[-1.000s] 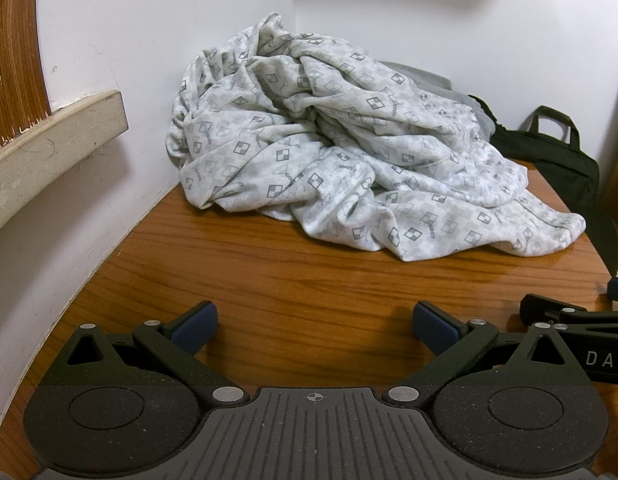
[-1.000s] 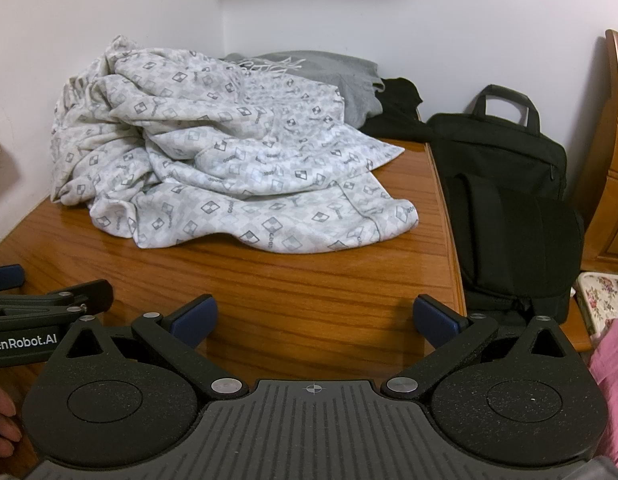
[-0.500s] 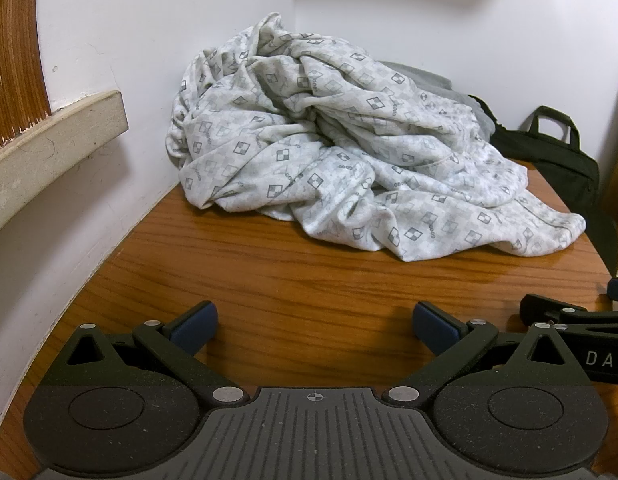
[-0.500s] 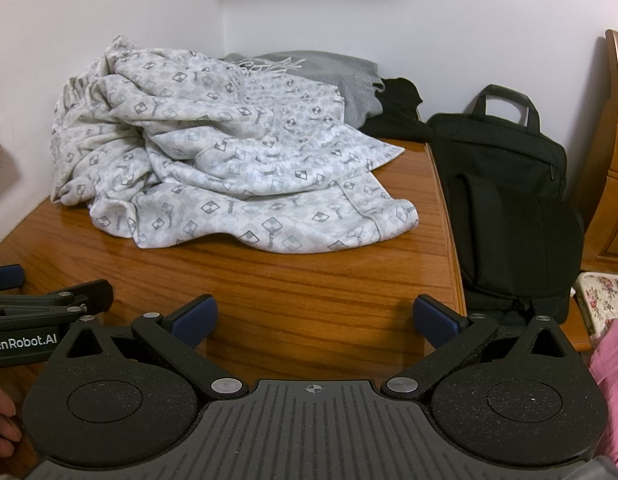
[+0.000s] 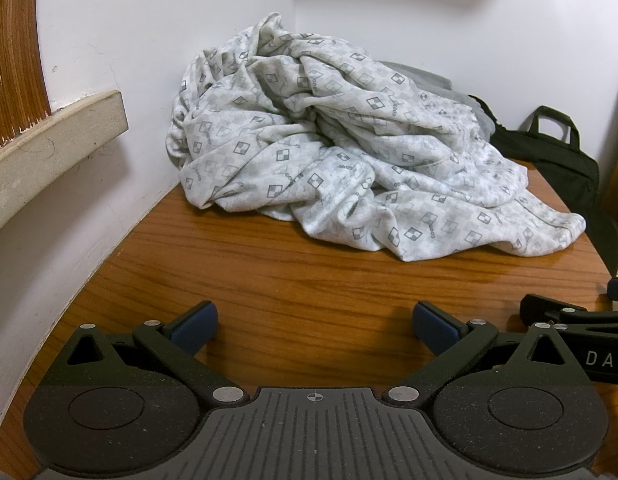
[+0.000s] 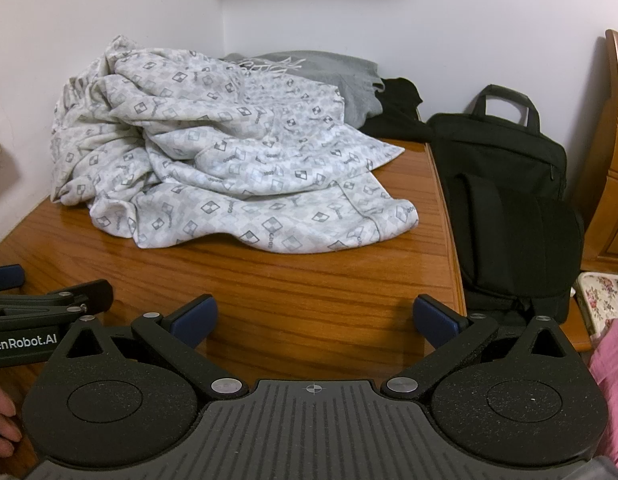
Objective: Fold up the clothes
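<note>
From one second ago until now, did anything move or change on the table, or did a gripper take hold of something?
Nothing visibly changed. The left gripper and the right gripper are open and empty above the wooden table, short of the crumpled patterned cloth, which lies as before.

— What are we working on?
— We have a glossy wooden table (image 6: pixel 317 288) set into the wall corner.
— And what lies on it?
— A crumpled white patterned cloth (image 6: pixel 229 160) heaped far left, with a grey garment (image 6: pixel 333 76) and a black one (image 6: pixel 397 108) behind it. The near part is bare wood.
</note>
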Demonstrator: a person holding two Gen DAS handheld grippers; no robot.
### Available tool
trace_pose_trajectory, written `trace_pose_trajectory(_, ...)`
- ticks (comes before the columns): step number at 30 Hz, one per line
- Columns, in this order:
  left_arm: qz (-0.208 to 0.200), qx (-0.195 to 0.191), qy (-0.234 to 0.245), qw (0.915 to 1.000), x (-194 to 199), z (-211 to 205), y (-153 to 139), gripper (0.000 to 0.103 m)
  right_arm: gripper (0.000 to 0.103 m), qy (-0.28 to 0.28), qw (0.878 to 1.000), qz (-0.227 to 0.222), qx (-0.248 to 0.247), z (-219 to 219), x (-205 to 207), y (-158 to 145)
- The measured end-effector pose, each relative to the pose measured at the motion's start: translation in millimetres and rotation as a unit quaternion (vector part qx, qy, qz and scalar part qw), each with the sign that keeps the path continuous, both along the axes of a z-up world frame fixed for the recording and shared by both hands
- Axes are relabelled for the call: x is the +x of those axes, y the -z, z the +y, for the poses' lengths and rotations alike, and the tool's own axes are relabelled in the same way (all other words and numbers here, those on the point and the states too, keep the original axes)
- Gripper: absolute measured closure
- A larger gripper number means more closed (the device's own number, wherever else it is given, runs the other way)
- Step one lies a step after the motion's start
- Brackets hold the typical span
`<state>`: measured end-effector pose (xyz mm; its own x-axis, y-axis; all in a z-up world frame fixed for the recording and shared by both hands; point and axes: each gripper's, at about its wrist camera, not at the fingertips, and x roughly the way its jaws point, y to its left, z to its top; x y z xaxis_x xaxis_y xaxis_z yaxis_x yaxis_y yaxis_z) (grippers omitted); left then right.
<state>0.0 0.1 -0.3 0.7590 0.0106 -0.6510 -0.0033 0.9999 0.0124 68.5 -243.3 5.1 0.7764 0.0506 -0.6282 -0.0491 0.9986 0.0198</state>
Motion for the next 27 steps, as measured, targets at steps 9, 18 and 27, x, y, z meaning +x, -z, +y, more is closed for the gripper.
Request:
trace_pose_trajectory(9,0.000,0.000,0.000,1.0000,0.0,-0.2,0.1,0.000,0.000,0.000,1.000,0.000,0.000,-0.1,0.0,-0.1)
trace_pose_trajectory(18,0.000,-0.001,-0.008,1.0000,-0.5,-1.0,0.1,0.000,0.000,0.000,1.000,0.000,0.000,-0.4,0.1,-0.2)
trace_pose_trajectory(27,-0.014,-0.002,-0.001,0.9999,-6.7,3.5,-2.7,0.000,0.000,-0.001,1.000,0.000,0.000,1.3,0.3,-0.2)
